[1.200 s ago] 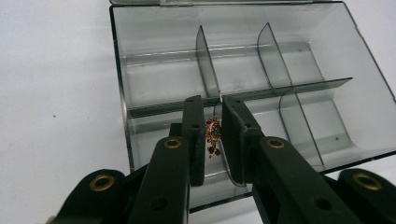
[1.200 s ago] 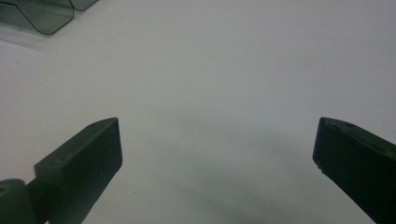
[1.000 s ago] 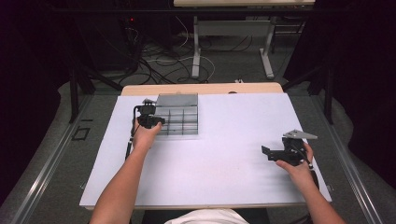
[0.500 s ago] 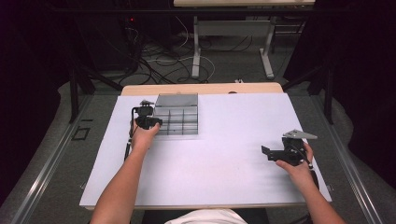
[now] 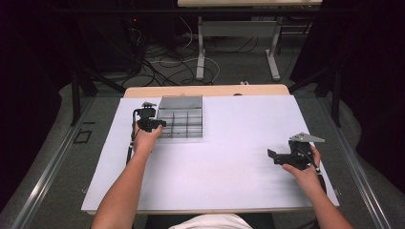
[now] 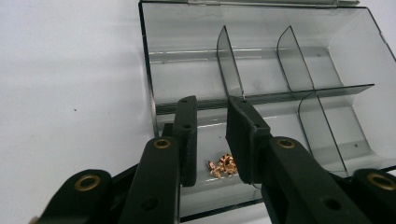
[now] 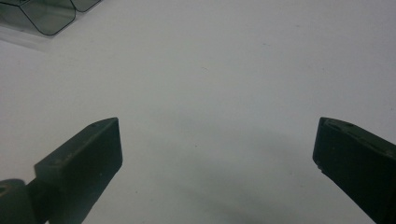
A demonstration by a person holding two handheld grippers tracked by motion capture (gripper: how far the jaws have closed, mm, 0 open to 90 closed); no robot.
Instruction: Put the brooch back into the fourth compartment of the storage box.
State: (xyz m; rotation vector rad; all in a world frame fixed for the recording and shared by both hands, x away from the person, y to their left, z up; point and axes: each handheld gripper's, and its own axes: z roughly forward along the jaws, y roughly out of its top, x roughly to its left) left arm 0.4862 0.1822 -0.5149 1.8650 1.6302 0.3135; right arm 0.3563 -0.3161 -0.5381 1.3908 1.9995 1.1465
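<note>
Left gripper — jaws partly spread over small brass parts in the clear plastic divided box at 11 o'clock; right gripper spread wide.

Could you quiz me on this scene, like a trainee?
1. True or false: the left hand-held gripper is poised over the organizer box.
2. What lies in the compartment beneath it? A) brass bits B) coins C) nothing
3. How do the right hand-held gripper's jaws stand?

Key: 1 true. 2 A, a small pile of brass bits. 3 Wide open, over bare white table.
</note>
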